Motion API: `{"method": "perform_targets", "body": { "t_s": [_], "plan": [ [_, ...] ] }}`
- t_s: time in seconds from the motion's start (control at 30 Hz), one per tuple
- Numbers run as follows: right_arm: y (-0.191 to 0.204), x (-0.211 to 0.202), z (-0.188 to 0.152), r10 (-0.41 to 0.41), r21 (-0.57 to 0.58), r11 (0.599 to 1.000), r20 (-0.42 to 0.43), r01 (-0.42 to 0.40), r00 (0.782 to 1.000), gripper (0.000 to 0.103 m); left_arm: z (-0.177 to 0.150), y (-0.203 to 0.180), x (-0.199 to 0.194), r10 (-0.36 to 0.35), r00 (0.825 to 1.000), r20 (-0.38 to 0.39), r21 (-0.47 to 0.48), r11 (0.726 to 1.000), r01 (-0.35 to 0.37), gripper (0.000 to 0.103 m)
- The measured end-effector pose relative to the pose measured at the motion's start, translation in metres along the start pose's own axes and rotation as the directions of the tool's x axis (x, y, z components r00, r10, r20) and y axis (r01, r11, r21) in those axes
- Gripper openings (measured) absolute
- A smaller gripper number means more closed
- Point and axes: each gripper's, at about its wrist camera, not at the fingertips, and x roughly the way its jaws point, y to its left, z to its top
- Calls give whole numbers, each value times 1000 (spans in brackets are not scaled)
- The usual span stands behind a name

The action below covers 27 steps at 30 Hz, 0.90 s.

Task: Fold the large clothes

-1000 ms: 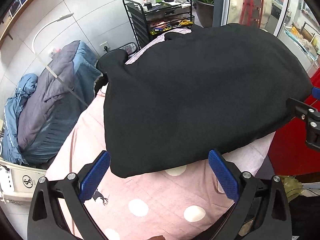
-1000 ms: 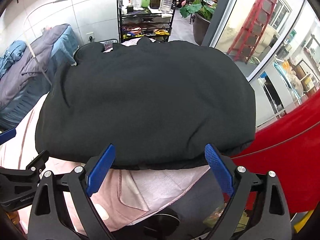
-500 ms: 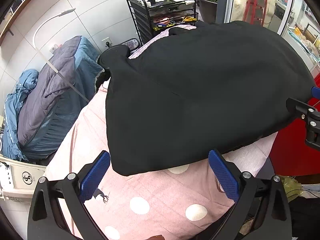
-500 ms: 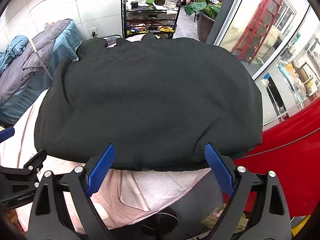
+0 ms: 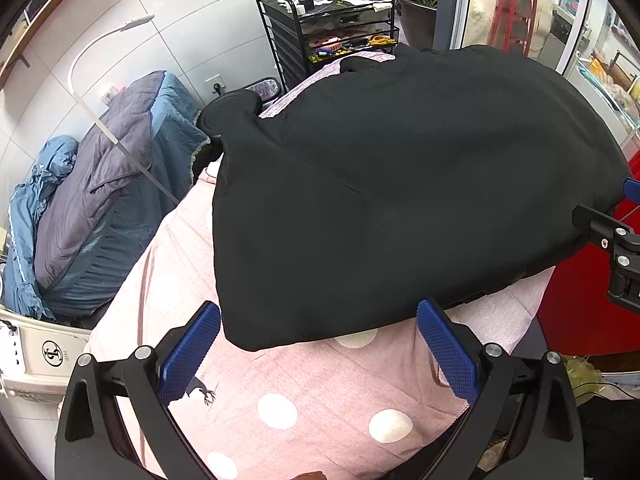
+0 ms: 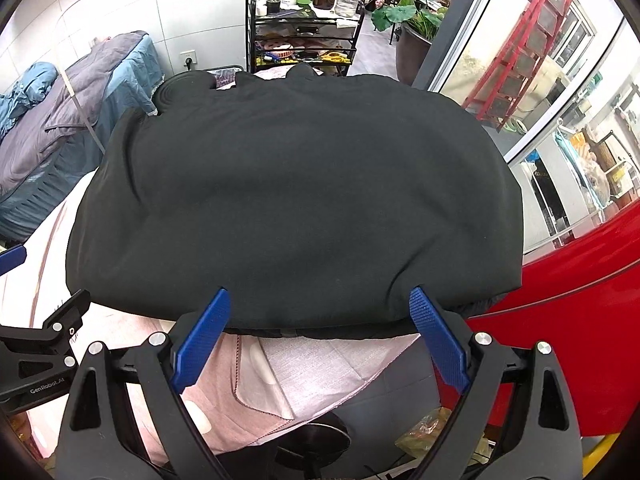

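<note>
Nearest you, your left gripper (image 5: 318, 346) stood with its blue ribbed pads (image 5: 188, 350) spread wide and holding nothing, poised just short of the near hem. Your right gripper (image 6: 320, 326) was likewise splayed and empty, its tips at the garment's near edge. Beneath both: the pink cotton sheet with white dots (image 5: 280, 380), covering the work surface and hanging off the near corner. On it: the large black knit garment (image 6: 296, 204), lying flat in a compact, broad block with smooth top and tidy near edge; a fold appeared already made, though how many layers lay under could not be told. Remaining, by judgement: one or more further folds to bring it smaller, or a final smoothing. Beyond: a heap of blue and grey quilted bedding (image 5: 104, 184) at the left, a black wire trolley with bottles (image 6: 304, 36) at the far end, a red ladder (image 6: 516, 56) past the glass. Against one second earlier: garment unchanged in shape; both of your grippers sat slightly farther back and higher, showing more sheet.
</note>
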Motion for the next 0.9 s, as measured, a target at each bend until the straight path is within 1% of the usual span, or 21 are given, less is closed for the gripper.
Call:
{"method": "perform_targets", "body": {
  "t_s": [0.67,0.8,0.9],
  "plan": [
    [2,2,-1,-4,4,1000,-7,4,1000,90,2,-1,2,-1,1000,-3,-1,1000,1,97],
    [0,2,-2,-4,10,1000,-8,4,1000,90,2,-1,1,-1,1000,14,-1,1000,1,97],
    [0,2,-3,-1,9,1000,-5,1,1000,90,-2,-1,-4,-3,998,62,-7,1000,4,97]
  ]
}}
